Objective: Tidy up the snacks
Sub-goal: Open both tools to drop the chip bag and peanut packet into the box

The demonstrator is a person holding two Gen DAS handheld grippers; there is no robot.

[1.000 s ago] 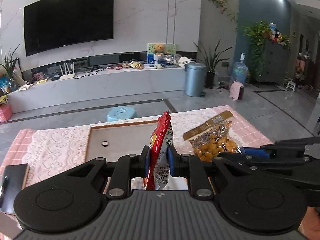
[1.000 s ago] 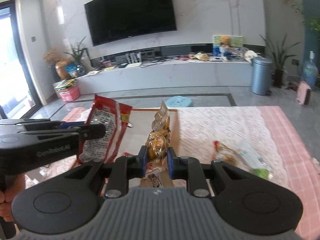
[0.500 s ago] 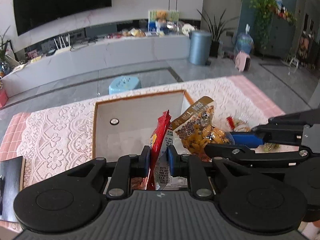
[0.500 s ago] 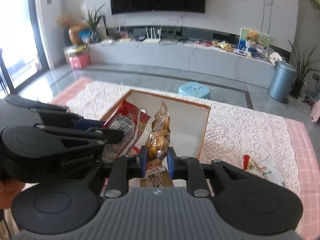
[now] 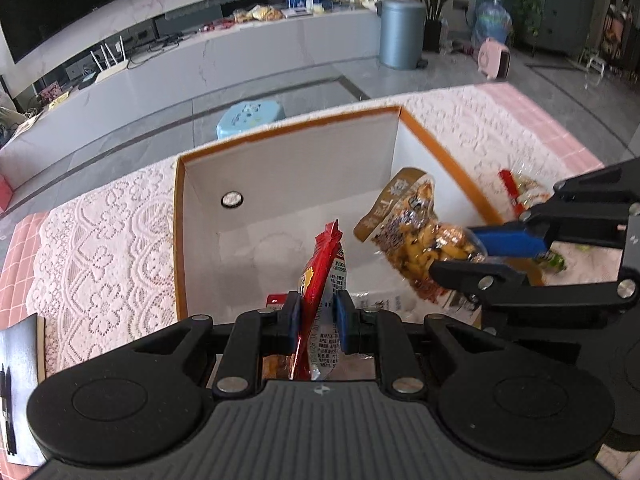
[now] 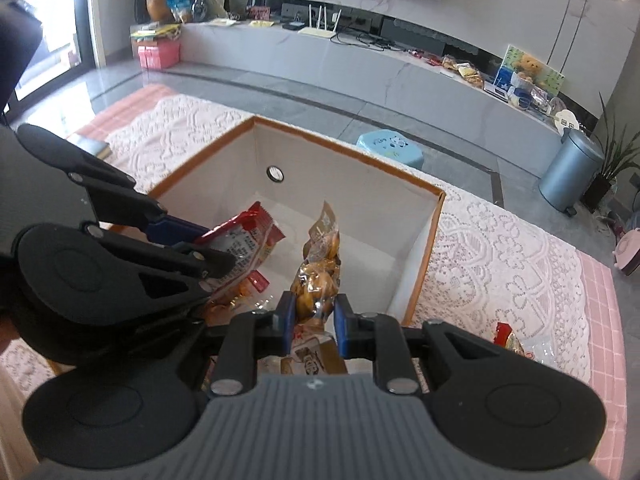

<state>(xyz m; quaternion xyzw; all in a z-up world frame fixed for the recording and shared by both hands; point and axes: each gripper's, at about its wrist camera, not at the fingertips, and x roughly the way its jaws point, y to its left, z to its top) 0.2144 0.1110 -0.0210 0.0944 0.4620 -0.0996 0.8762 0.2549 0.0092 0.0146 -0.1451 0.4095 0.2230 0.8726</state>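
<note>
My left gripper (image 5: 316,312) is shut on a red snack packet (image 5: 320,272) and holds it over the near side of an open white box with an orange rim (image 5: 280,128). My right gripper (image 6: 313,312) is shut on a clear bag of yellow-brown snacks (image 6: 320,264) and holds it over the same box (image 6: 352,152). The bag also shows in the left wrist view (image 5: 416,228), held by the right gripper (image 5: 460,252). The red packet also shows in the right wrist view (image 6: 244,240), held by the left gripper (image 6: 208,248). A few packets lie at the box's near end, partly hidden.
The box stands on a table with a pink lace cloth (image 5: 100,232). A loose red and clear snack packet (image 6: 520,344) lies on the cloth right of the box. A dark notebook (image 5: 16,380) lies at the table's left. A blue stool (image 6: 388,148) stands beyond the table.
Both grippers have moved forward and tilted down with their packets, from above the table's near side to over the open box. The box interior now fills both views.
</note>
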